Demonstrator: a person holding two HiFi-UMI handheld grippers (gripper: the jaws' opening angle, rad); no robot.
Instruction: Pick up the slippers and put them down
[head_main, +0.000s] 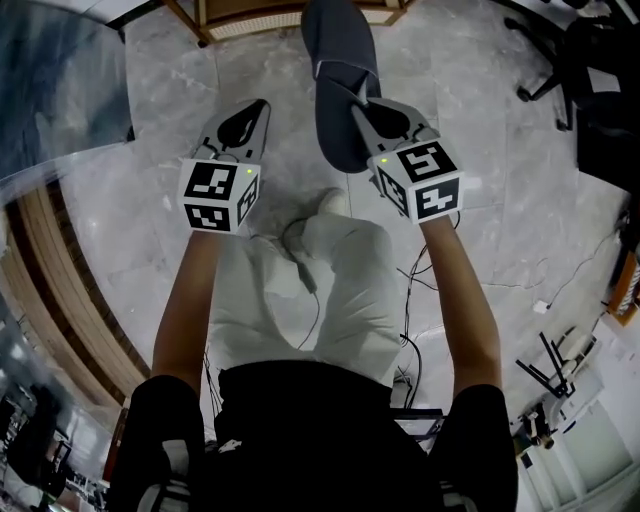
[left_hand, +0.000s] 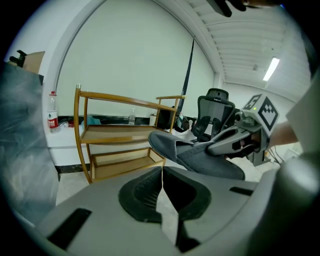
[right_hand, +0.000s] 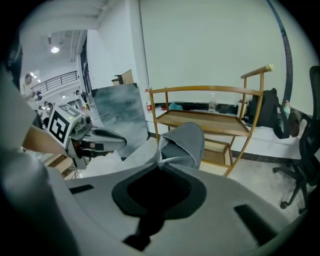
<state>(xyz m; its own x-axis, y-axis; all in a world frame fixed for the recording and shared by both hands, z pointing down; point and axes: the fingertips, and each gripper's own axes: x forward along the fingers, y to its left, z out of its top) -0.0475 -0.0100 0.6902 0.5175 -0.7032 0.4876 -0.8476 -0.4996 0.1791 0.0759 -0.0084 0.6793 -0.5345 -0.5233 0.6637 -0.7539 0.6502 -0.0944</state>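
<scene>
While the slipper (head_main: 335, 60) hangs off the floor (head_main: 480, 100), the right tool (head_main: 362, 106) has it. Jaws pressed nearly together, pinching a thin edge of grey fabric by the opening on the slipper's right side. Only this one slipper shows in any view.

- Long axis: runs straight away from the person, covered toe end toward the shelf (left_hand: 120, 135), open heel end nearest the legs. In the left gripper view it sits tilted, toe end higher.
- Pinch is off to one side, so I judge the free side will sag and meet the floor first.
- Left tool (head_main: 258, 110): jaws pressed together, only a hairline seam between the pads, nothing in them. It lies just left of the slipper, level with the heel end, apart from it.
- Right hand is the nearer and the only one on the thing; left is idle.
- Bare marble lies below and ahead of the slipper; shelf legs stand beyond the toe.

Judgement: the put-down is the step in hand. It turns on getting the sole flat to the floor before the jaws spread.
</scene>
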